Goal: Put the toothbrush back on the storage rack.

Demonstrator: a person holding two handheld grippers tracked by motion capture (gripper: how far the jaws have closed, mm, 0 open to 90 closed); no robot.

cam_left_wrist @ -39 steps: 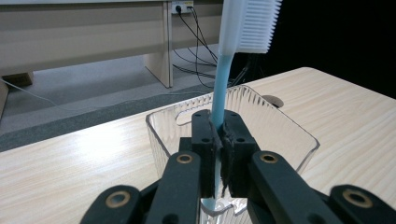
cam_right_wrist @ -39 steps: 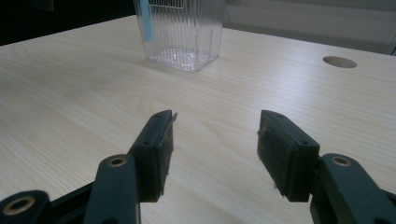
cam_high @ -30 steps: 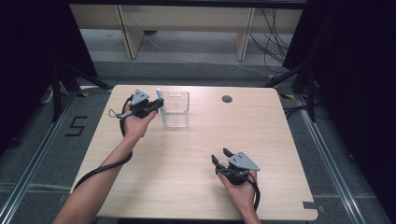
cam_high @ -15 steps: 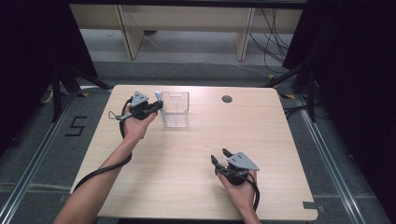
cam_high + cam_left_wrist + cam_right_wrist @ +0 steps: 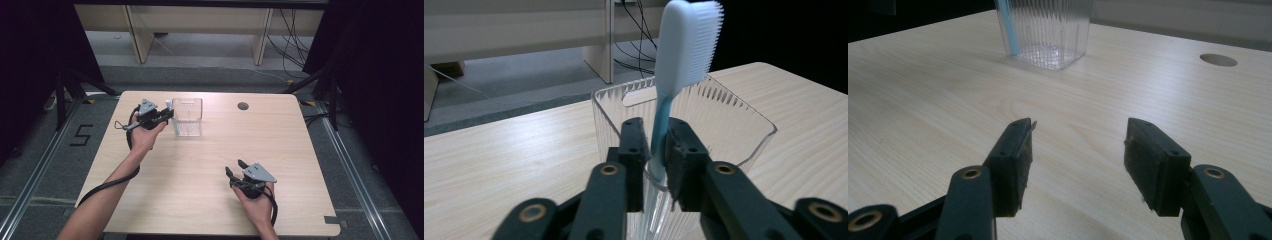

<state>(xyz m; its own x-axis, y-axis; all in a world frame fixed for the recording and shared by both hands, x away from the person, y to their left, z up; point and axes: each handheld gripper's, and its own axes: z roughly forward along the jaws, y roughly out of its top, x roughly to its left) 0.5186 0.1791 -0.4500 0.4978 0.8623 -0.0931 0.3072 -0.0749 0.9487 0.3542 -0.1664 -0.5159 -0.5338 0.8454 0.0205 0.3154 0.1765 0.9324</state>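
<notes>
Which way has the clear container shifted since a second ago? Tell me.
No. The clear container sits the same way from the table's round hole, the left tool at its near-left wall.

far left: clear ribbed container [image 5: 187,116] with an upright toothbrush [image 5: 684,55] stands in the way
far right: cable hole [image 5: 243,106], flush with the wooden table [image 5: 300,150]
middle: bare tabletop, free passage
near left: bare, free

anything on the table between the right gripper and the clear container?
Nothing: in the right gripper view, bare wood runs from the right gripper to the clear container. The high view shows the same.
</notes>
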